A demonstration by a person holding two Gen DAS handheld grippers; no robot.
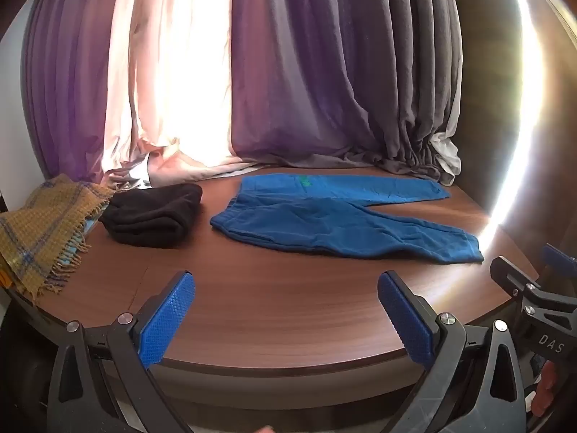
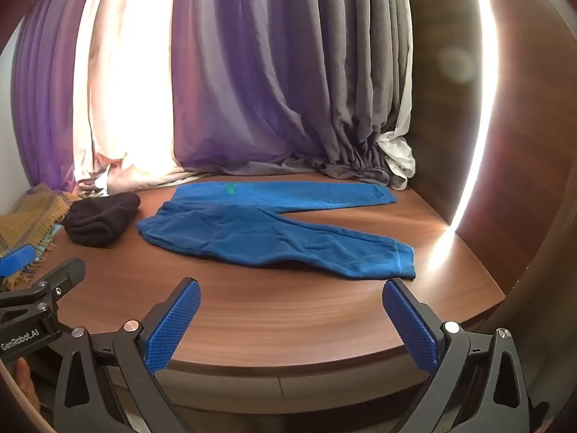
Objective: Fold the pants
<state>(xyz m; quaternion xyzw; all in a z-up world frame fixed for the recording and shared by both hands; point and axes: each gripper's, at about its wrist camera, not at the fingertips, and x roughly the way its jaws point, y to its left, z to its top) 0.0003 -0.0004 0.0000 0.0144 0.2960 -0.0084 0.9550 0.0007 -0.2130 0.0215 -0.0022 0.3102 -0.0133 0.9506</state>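
Nearest in each wrist view, the left gripper and the right gripper hover over the near edge of the table, fingers spread wide apart and holding nothing, which reads as a ready stance before any grasp. Beyond them the blue pants lie flat in the middle of the table, waistband to the left and both legs splayed to the right, laid open so that one leg can be brought over the other; no fold looks begun. Left of the pants sits a folded black garment, apart from them, probably set aside. The left view shows the fringed yellow plaid scarf in full, while the right view shows the far leg's cuff more plainly. Purple curtains hang behind, their hems pooled on the table's far edge
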